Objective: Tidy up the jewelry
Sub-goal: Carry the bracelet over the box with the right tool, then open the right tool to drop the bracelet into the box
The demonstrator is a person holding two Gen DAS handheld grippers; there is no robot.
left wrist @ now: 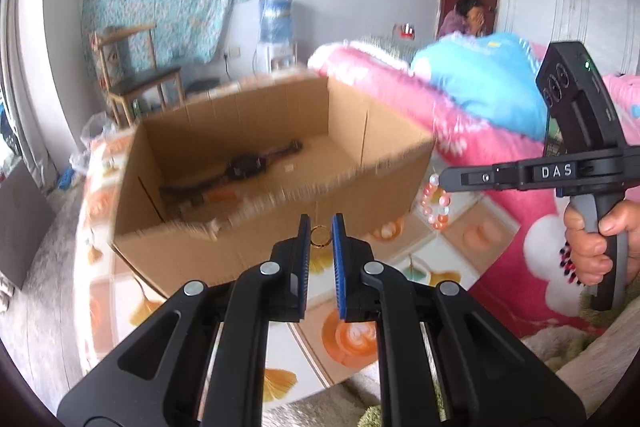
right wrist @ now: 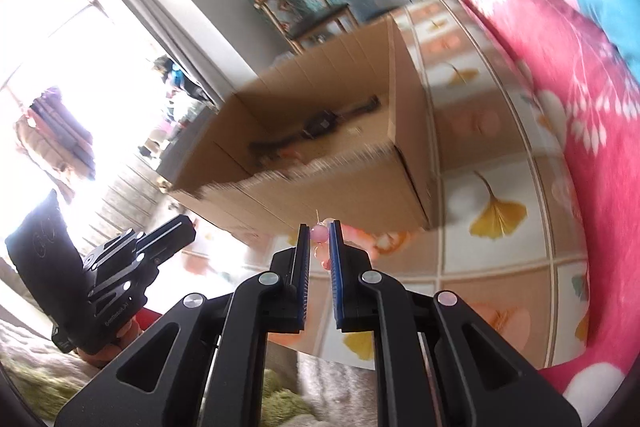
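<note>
My left gripper (left wrist: 320, 233) is shut on a small gold ring (left wrist: 319, 236), held in the air in front of the near wall of an open cardboard box (left wrist: 384, 183). My right gripper (right wrist: 319, 231) is shut on a bracelet of pink and clear beads (right wrist: 320, 234); from the left wrist view the bracelet (left wrist: 435, 203) hangs from the right gripper's tips (left wrist: 443, 179) just right of the box. Inside the box lie a dark watch (left wrist: 248, 165) and other small pieces, blurred.
The box stands on a table under a cloth with orange and ginkgo-leaf squares (right wrist: 496, 211). A pink floral quilt (left wrist: 492, 143) and a blue pillow (left wrist: 480, 79) border it on the right. A wooden chair (left wrist: 136, 75) and a water dispenser (left wrist: 275, 27) stand behind. A person (left wrist: 468, 17) sits by the far door.
</note>
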